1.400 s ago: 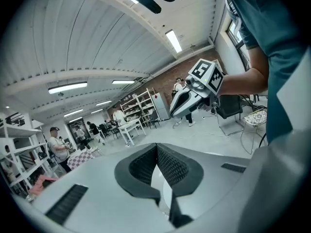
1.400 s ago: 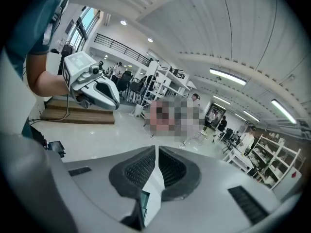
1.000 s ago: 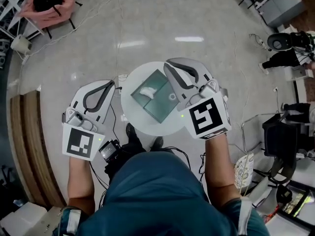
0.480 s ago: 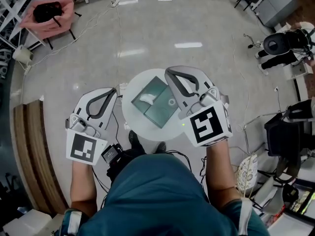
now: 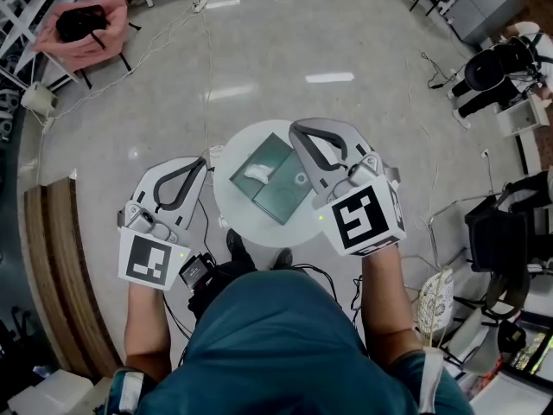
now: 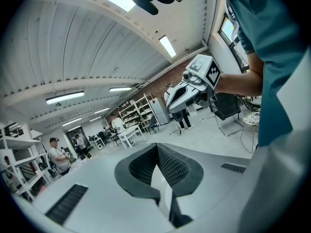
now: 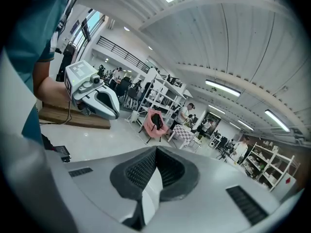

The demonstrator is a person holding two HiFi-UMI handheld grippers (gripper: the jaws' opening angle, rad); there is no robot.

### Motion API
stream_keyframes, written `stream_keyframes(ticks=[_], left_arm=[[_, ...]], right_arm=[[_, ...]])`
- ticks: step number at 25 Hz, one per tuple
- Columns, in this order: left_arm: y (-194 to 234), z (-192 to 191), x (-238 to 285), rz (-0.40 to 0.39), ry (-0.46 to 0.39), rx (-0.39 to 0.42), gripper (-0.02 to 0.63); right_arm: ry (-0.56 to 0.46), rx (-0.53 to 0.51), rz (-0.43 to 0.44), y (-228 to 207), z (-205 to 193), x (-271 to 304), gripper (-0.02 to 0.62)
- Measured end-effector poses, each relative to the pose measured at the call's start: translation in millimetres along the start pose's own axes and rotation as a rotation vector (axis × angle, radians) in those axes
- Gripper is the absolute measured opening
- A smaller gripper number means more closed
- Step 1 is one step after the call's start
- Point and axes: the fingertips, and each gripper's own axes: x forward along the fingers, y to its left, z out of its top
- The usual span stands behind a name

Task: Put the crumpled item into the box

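A small round white table (image 5: 251, 223) carries a dark green box (image 5: 281, 188) lying open. The white crumpled item (image 5: 257, 172) lies in the box's left half. My right gripper (image 5: 294, 128) hangs above the table's right part, jaws shut on nothing, tips over the box's far corner. My left gripper (image 5: 205, 156) is off the table's left edge, also shut and empty. In the left gripper view the left gripper (image 6: 156, 145) has its pads meeting, and the right gripper (image 6: 194, 84) shows beyond. The right gripper view shows the right gripper (image 7: 156, 149) shut, with the left gripper (image 7: 95, 98) in the distance.
A pink chair (image 5: 82, 24) with a black bag stands far left. A wooden bench (image 5: 52, 258) runs along the left. Cables cross the floor, and a black device (image 5: 194, 271) lies by the person's feet. Black office chairs (image 5: 501, 232) and clutter fill the right side.
The head view has shifted slightly, so the table sits a little lower in the picture. Both grippers keep their places beside the table.
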Motion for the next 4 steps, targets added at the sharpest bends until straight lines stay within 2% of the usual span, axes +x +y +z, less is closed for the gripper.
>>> stream_keyframes(ticks=[4], left_arm=[[-1.6, 2.0, -3.8, -0.002, 0.004, 0.000, 0.018]], right_arm=[[0.000, 0.013, 0.002, 1.7, 1.8, -1.8, 0.038]])
